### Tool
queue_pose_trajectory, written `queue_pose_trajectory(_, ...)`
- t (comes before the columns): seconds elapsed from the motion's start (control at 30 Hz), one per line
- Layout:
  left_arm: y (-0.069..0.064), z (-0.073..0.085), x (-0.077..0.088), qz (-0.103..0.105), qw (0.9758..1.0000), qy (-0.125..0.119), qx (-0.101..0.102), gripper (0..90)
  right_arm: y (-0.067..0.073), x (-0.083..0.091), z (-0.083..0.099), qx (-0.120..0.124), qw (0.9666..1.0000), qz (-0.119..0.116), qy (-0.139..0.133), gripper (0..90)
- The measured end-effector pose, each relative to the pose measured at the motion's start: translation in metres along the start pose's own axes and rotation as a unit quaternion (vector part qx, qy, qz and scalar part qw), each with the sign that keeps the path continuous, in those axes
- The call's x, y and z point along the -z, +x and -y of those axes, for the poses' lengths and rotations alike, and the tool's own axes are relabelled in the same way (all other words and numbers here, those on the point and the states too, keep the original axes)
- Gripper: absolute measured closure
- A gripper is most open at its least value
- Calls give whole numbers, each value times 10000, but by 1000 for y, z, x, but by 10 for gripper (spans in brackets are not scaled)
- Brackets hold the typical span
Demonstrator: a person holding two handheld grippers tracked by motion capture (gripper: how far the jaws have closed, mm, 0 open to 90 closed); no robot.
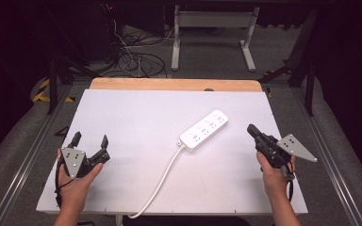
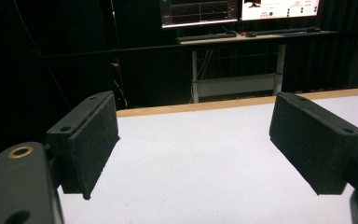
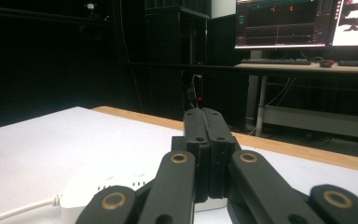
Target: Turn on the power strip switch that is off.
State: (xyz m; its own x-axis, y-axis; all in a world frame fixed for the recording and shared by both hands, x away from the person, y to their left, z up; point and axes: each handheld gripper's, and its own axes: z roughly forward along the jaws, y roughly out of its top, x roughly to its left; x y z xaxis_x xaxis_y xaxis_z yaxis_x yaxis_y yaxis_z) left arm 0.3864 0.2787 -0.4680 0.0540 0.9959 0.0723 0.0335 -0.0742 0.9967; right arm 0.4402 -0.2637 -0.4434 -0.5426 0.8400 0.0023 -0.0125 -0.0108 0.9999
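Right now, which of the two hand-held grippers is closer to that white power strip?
The right. The right gripper, shut, sits just off the power strip toward its right; the left gripper, open, is far off near the table's left edge.

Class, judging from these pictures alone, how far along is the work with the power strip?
Done: nothing shows as done; the power strip lies alone on the white table, its cable trailing off the near edge. In hand: nothing; left gripper open, right gripper shut and empty. Left: any handling of the strip.

Dark room, grey floor, desk with monitors
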Motion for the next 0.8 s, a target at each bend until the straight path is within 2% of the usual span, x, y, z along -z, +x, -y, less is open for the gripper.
queue_pose_trajectory(0.2, -2, 0, -1, 19, 10000, -8, -3, 164, 0, -1, 0, 23, 10000, 13, -16, 890)
queue_pose_trajectory(0.47, -1, 0, -1, 16, 10000, -1, 3, 164, 1, -1, 2, 20, 9999, 114, -44, 777)
queue_pose_trajectory(0.57, -1, 0, -1, 12, 10000, -4, 4, 165, 1, -2, 3, 20, 9998, 216, -50, 677)
queue_pose_trajectory(0.63, -1, 0, -1, 16, 10000, -13, 2, 165, 2, -3, 4, 43, 9995, 322, -48, 571)
queue_pose_trajectory(0.67, -1, 0, -1, 18, 10000, -12, 3, 164, 1, -4, 4, -35, 9991, 421, -57, 484)
queue_pose_trajectory(0.7, -1, 0, -1, 16, 10000, -12, 1, 164, 1, -4, 4, -35, 9991, 421, -57, 484)
queue_pose_trajectory(0.8, -1, 0, -1, 12, 10000, -8, -3, 164, 1, -5, 4, -91, 9985, 525, -105, 337)
